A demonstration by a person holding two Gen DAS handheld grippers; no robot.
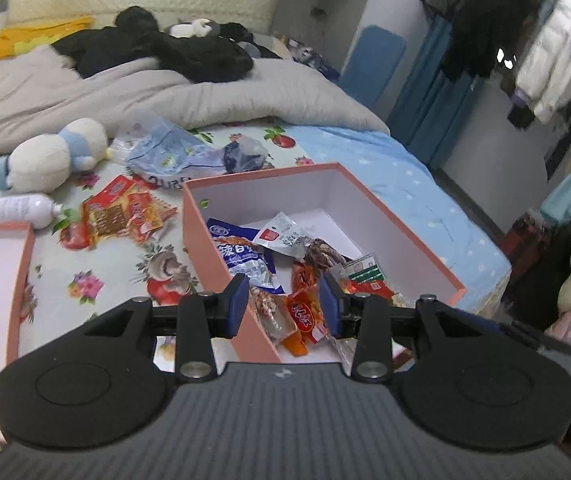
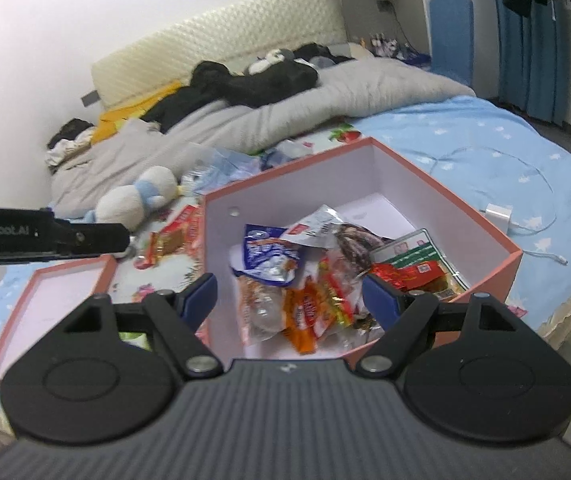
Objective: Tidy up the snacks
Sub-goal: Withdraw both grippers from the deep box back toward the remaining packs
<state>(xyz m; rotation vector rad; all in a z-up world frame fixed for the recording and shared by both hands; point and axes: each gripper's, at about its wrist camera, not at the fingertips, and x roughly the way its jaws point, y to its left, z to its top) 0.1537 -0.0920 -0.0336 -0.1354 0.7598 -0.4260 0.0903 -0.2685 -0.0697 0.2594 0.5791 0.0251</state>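
Left gripper (image 1: 285,304): matte black linkage arms, blue pads (image 1: 238,300) on both fingers, silver pivot screws, two round black discs at 7 and 5 o'clock, ribbed grey housing with a small white mark. Right gripper (image 2: 289,300): identical build, blue pads (image 2: 201,294). At 9 o'clock in the right view, a black bar lettered "GenRobot.AI".

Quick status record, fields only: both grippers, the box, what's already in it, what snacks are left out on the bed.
left gripper: open, empty, over the box's near corner
right gripper: open, empty, above the box
pink box: open, on the bed
in box: blue-white packet, orange-red packets, green-red packet
still out: red-orange snack packs left of the box
box lid: upturned, left of the box
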